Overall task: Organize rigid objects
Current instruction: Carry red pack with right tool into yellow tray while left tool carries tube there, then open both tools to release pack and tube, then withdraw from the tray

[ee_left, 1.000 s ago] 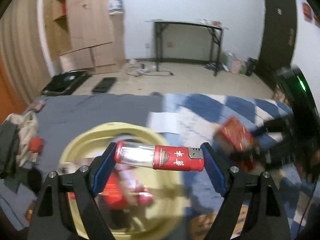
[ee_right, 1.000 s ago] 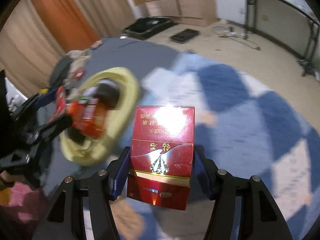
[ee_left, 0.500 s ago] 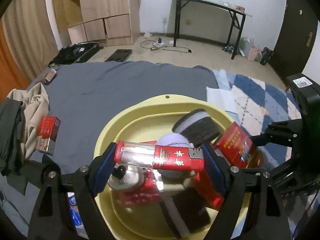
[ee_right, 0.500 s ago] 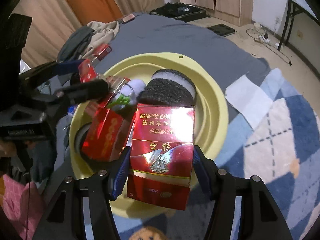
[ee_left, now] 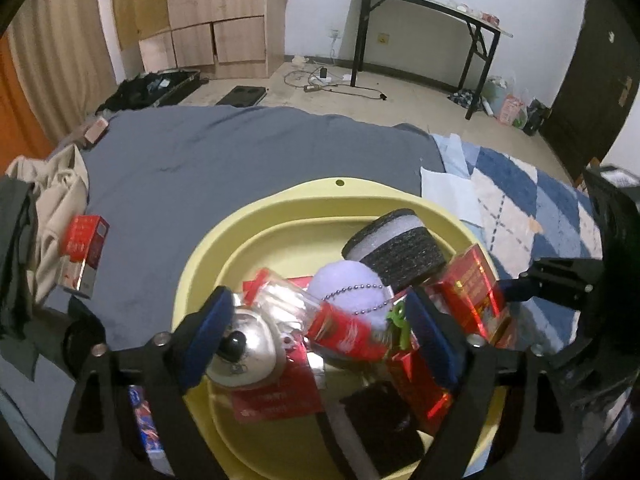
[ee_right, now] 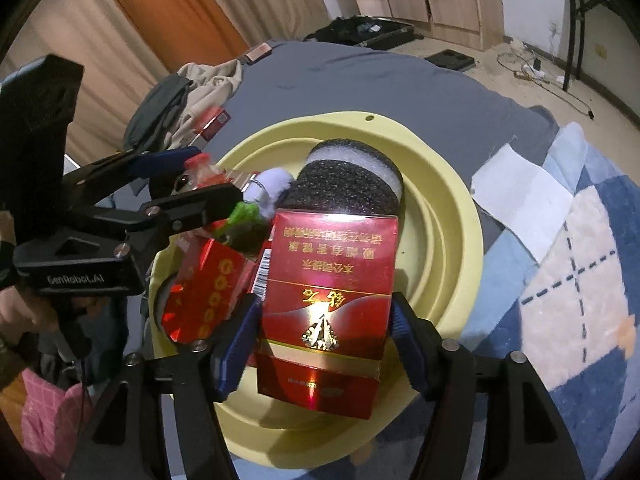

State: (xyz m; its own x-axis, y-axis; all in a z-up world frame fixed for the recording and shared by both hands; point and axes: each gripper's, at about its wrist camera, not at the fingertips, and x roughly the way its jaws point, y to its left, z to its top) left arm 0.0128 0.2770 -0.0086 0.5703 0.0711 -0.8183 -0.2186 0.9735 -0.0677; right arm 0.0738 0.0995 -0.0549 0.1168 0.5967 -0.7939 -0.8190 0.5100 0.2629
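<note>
The left hand-held gripper [ee_left: 316, 332] has just been opening; the red lighter [ee_left: 316, 320] drops, blurry, between its jaws. The right hand-held gripper [ee_right: 324, 332], also just opening, frames a red box [ee_right: 328, 300] above the full yellow basin [ee_right: 460, 216] on the bed [ee_left: 208, 160].

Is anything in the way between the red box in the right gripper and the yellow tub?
No wall or lid blocks it. The red box hangs over the yellow tub, between the right gripper's just-opening jaws. But the tub is crowded: a foam roll and another red pack lie right below.
</note>
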